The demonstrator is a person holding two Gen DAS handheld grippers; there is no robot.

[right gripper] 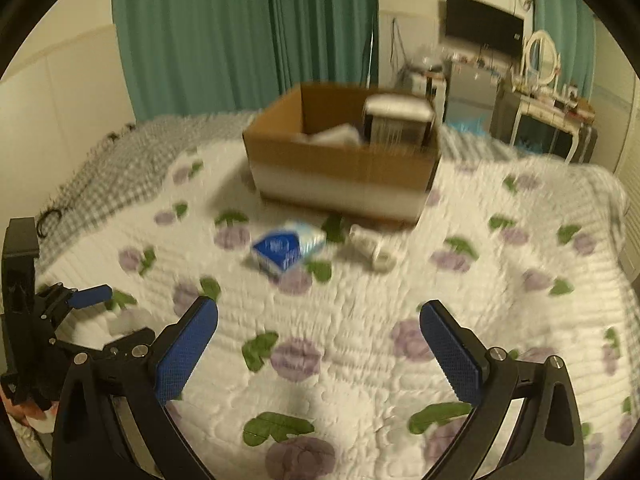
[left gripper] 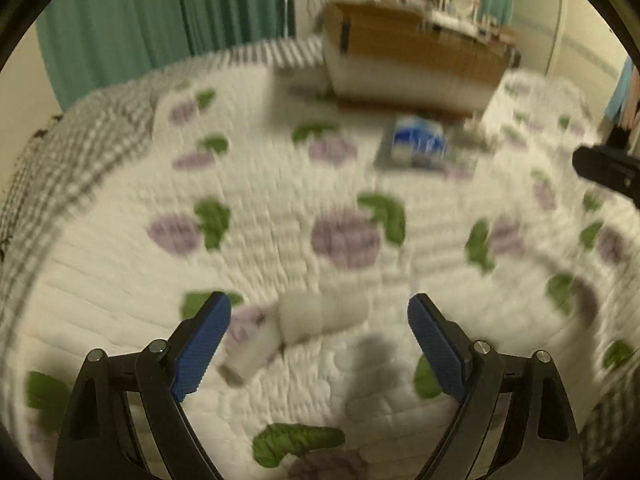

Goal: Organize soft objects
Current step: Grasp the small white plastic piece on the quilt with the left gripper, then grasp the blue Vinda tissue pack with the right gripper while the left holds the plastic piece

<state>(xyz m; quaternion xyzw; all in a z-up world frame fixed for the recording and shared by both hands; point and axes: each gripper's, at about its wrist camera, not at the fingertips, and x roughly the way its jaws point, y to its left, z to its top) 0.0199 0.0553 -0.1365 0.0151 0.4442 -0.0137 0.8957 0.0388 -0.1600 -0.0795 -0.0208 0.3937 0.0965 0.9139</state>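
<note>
A white soft roll (left gripper: 320, 316) lies on the floral quilt (left gripper: 280, 208) between and just beyond my left gripper's (left gripper: 319, 312) open blue fingers. A blue-and-white soft pack (left gripper: 418, 142) lies farther off, before a cardboard box (left gripper: 416, 64). In the right wrist view the pack (right gripper: 286, 248) and a small white bundle (right gripper: 372, 248) lie in front of the open box (right gripper: 340, 168), which holds white and dark items. My right gripper (right gripper: 319, 320) is open and empty above the quilt (right gripper: 360, 340). The left gripper (right gripper: 80, 320) shows at the far left, over a white roll (right gripper: 128, 322).
Green curtains (right gripper: 240, 32) hang behind the bed. A grey checked sheet (right gripper: 120, 160) borders the quilt at the far left. A dresser with an oval mirror (right gripper: 540, 60) and a dark screen (right gripper: 480, 28) stand at the back right.
</note>
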